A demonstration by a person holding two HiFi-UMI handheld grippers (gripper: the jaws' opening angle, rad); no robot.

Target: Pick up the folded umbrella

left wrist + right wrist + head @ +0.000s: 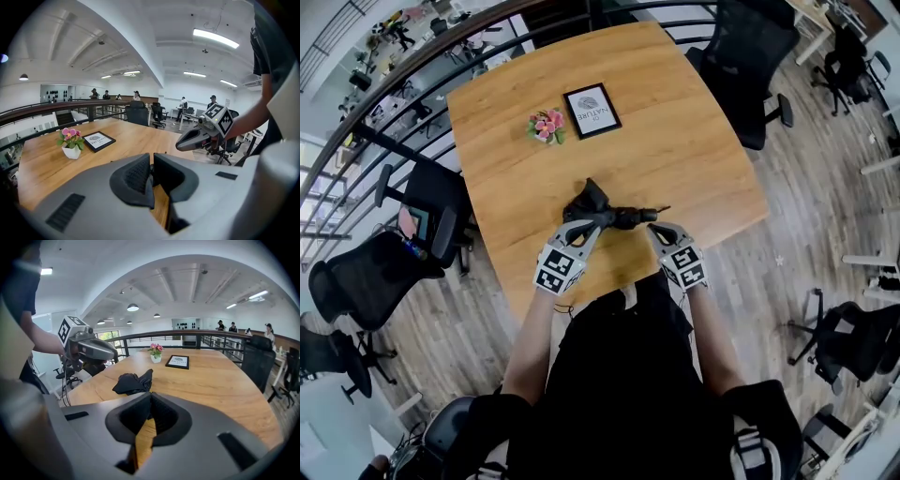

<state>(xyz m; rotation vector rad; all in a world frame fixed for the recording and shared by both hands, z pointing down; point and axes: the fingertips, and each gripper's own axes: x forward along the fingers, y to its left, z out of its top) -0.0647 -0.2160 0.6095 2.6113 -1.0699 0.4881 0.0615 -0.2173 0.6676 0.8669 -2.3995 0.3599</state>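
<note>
Two tools clenched, nothing in either: left gripper (151, 161), right gripper (150, 398). Folded umbrella (606, 212) flat on table (694, 141) by the near edge, between the two tips, loose cloth bunched at its left end. Risk: shut jaws nudging it along the wood instead of taking it. Risk after opening: pinching only slack fabric, shaft sagging or slipping free.

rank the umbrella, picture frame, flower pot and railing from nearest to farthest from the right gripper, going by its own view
1. Umbrella: just ahead of the right gripper, slightly left.
2. Picture frame and flower pot: side by side further along the table, too close to call.
3. Railing: beyond the table's far edge.
</note>
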